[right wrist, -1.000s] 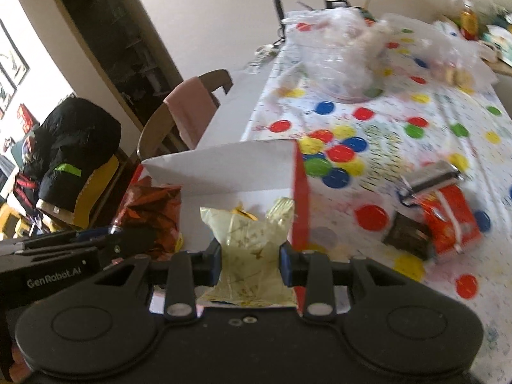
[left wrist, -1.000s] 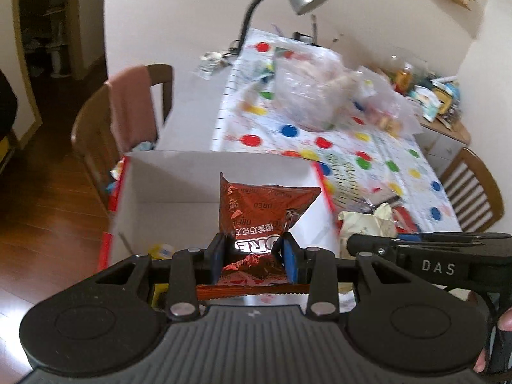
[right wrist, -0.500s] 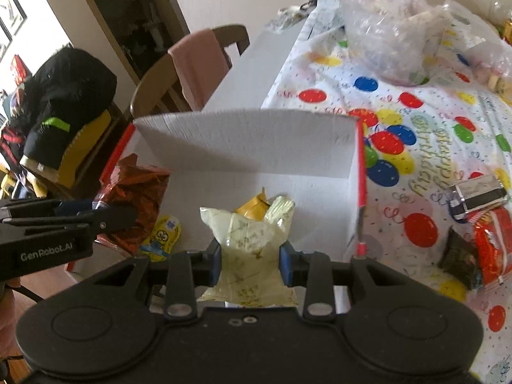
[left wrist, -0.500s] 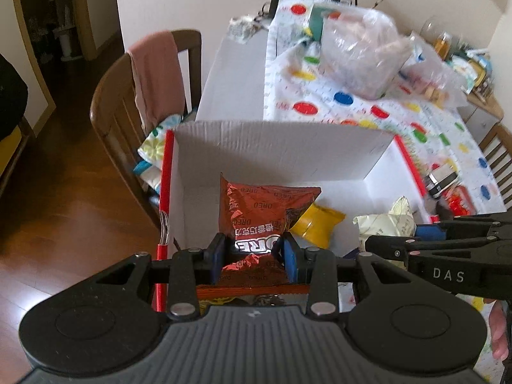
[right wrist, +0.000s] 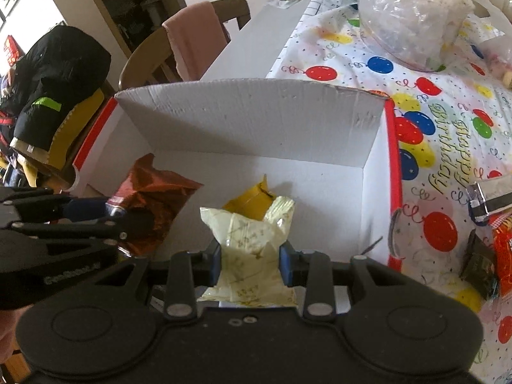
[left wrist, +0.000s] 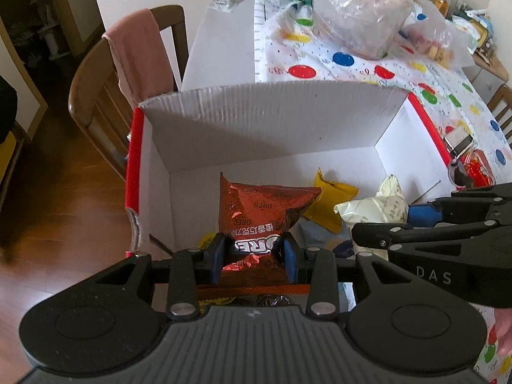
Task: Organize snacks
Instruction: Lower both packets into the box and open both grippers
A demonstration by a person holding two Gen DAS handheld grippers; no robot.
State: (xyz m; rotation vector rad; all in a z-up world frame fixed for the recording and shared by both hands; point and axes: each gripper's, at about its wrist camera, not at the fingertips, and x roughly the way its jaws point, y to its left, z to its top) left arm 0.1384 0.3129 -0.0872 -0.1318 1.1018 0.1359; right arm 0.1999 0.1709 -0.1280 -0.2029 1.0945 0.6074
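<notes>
Our left gripper (left wrist: 254,256) has its jaws closed on a red Oreo packet (left wrist: 259,211), glossy and crumpled, its printing upside down to us, pinched near one end so most of the bag stands out beyond the blue pads. Our right gripper (right wrist: 251,257) has its jaws closed on a pale yellow packet (right wrist: 252,240) with a faint pattern, gripped across its middle and puffed out above the pads.

We hold both packets over the open white cardboard box (left wrist: 272,121), side by side, the red one on the left and the pale one on the right. On the box floor beyond them lies a yellow packet (right wrist: 251,200), and more wrappers show low between our jaws in the left view.

The box has red-trimmed side edges and a tall white back wall; the far half of its floor is bare. It sits at the corner of the desk (right wrist: 448,147) with its balloon-print cloth. Right of the box lie a few loose snacks (right wrist: 480,262), just beside its red edge. A wooden chair (left wrist: 96,102) draped with a pink cloth stands behind the box's left corner.
</notes>
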